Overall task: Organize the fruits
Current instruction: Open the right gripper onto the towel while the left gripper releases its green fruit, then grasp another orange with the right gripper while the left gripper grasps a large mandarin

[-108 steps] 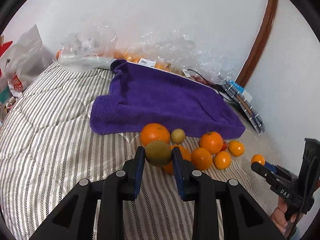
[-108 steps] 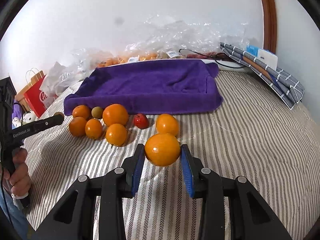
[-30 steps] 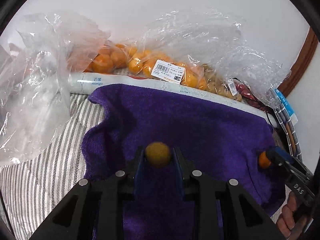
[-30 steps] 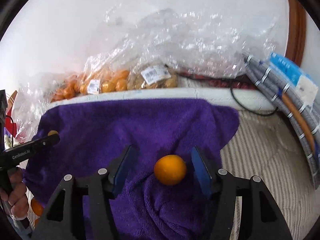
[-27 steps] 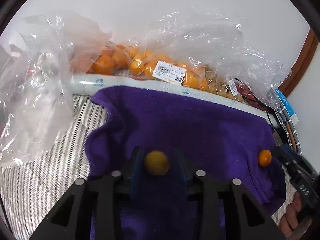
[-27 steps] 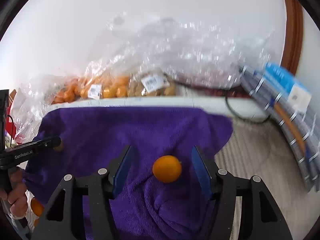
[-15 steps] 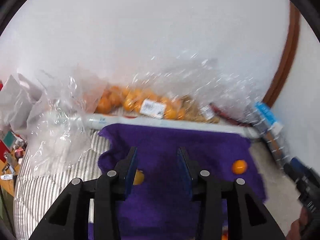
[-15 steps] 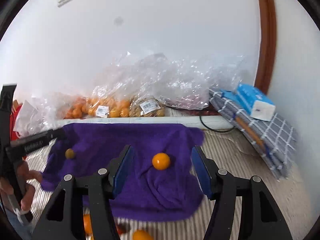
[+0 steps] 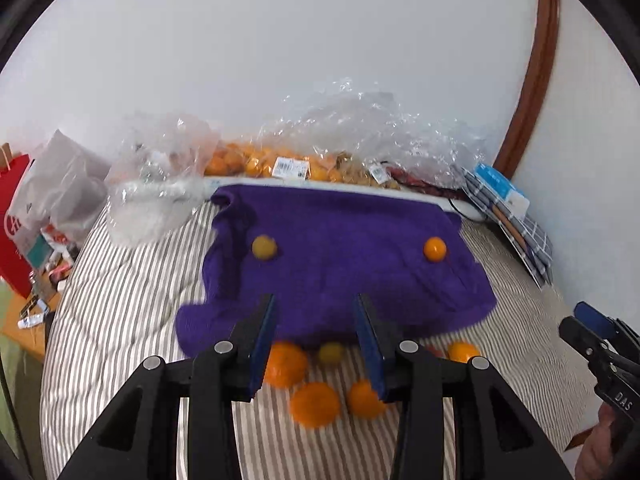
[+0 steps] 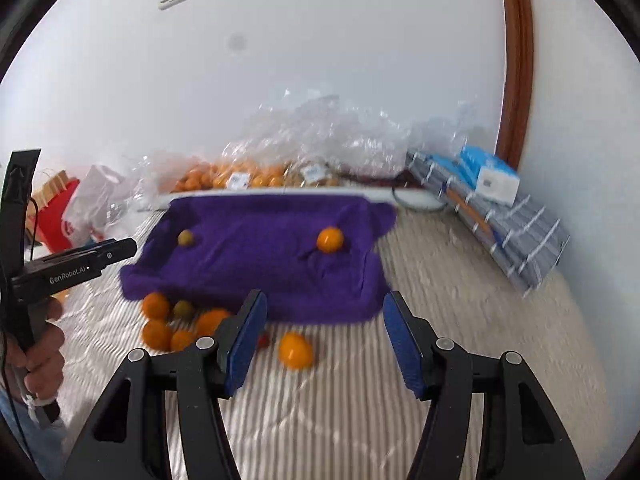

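Note:
A purple towel [image 9: 340,256] [image 10: 272,256] lies on the striped bedcover. On it sit a yellow-green fruit [image 9: 264,247] [image 10: 185,237] at the left and an orange [image 9: 435,249] [image 10: 330,239] at the right. Several loose oranges [image 9: 315,404] [image 10: 157,334] and a greenish fruit [image 9: 331,353] [image 10: 183,309] lie in front of the towel; one orange [image 10: 295,350] lies apart. My left gripper [image 9: 316,344] is open and empty above the loose pile. My right gripper [image 10: 322,340] is open and empty near the lone orange.
Clear plastic bags of oranges [image 9: 280,164] [image 10: 240,176] line the wall behind the towel. A folded checked cloth with a blue box [image 10: 492,204] [image 9: 504,204] lies at the right. A red bag [image 9: 16,216] and white bag stand at the left bed edge.
Both grippers let go of their fruit on the towel, opened, and have pulled back and up toward the loose pile at the front.

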The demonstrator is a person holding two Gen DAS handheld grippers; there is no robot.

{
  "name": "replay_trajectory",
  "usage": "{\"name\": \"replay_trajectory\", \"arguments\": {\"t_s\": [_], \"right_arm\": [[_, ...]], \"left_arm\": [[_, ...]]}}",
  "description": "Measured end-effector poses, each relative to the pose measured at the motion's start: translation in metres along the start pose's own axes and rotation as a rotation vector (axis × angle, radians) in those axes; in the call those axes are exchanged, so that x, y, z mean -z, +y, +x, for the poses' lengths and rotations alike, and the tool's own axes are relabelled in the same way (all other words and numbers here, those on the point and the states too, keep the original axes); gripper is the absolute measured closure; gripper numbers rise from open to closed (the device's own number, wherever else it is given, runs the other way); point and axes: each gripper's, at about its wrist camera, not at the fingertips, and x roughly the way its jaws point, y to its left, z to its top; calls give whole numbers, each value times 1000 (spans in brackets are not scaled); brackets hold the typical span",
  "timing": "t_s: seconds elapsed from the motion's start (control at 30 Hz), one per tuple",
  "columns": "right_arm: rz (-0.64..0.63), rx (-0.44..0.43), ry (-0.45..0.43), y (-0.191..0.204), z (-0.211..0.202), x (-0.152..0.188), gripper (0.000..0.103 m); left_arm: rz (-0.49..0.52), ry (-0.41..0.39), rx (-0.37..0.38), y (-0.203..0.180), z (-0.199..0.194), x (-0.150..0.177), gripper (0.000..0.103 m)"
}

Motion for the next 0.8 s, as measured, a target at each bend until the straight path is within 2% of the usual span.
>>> {"name": "replay_trajectory", "arguments": {"t_s": [0.23,0.33,0.43,0.6,0.8], "right_arm": [[-9,-5,2,6,-3,31,43],[-12,-11,8,6,8,42,43],[18,-41,55,2,28,54,44],[7,-48,120,6,62,67,48],[-15,-45,159,12,96,62,48]], "left_arm": [[-20,-9,-20,12,-20,30,65],[-27,25,-47,25,-14,45,65],[-45,53,-61,40,-4,60,65],[-101,109,-36,63,17,80,63],[-78,133,4,70,24,91,63]]}}
